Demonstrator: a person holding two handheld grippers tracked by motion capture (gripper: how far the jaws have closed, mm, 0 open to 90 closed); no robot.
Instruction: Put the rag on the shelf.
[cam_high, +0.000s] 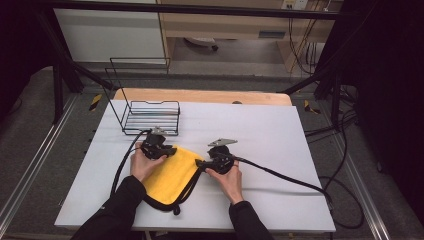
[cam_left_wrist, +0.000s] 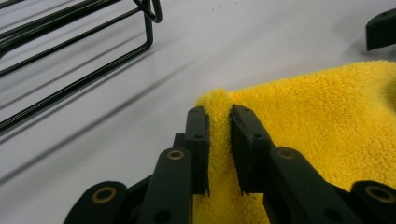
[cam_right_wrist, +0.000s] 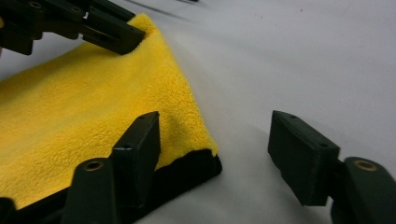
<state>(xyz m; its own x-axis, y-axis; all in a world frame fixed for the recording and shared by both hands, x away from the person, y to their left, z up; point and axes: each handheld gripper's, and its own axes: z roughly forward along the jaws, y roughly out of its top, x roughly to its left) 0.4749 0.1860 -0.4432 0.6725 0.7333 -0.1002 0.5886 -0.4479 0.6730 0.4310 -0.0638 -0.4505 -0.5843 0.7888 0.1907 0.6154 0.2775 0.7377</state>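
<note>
A yellow fleece cloth (cam_high: 172, 172) with a black underside lies folded on the white table (cam_high: 260, 130). My left gripper (cam_high: 170, 150) is at the cloth's far corner. In the left gripper view it (cam_left_wrist: 218, 114) is shut on a pinched ridge of the yellow cloth (cam_left_wrist: 327, 116). My right gripper (cam_high: 200, 163) is at the cloth's right edge. In the right gripper view it (cam_right_wrist: 215, 123) stands open, one jaw over the cloth (cam_right_wrist: 93, 102) and the other over bare table, with the cloth's near corner between them. The left gripper (cam_right_wrist: 126, 37) shows at the far corner there.
A black wire rack (cam_high: 150, 117) stands on the table just behind the left gripper, and its bars (cam_left_wrist: 79, 56) run close by in the left gripper view. Black cables (cam_high: 280, 175) trail from both grippers across the table. Black frame posts stand at the back corners.
</note>
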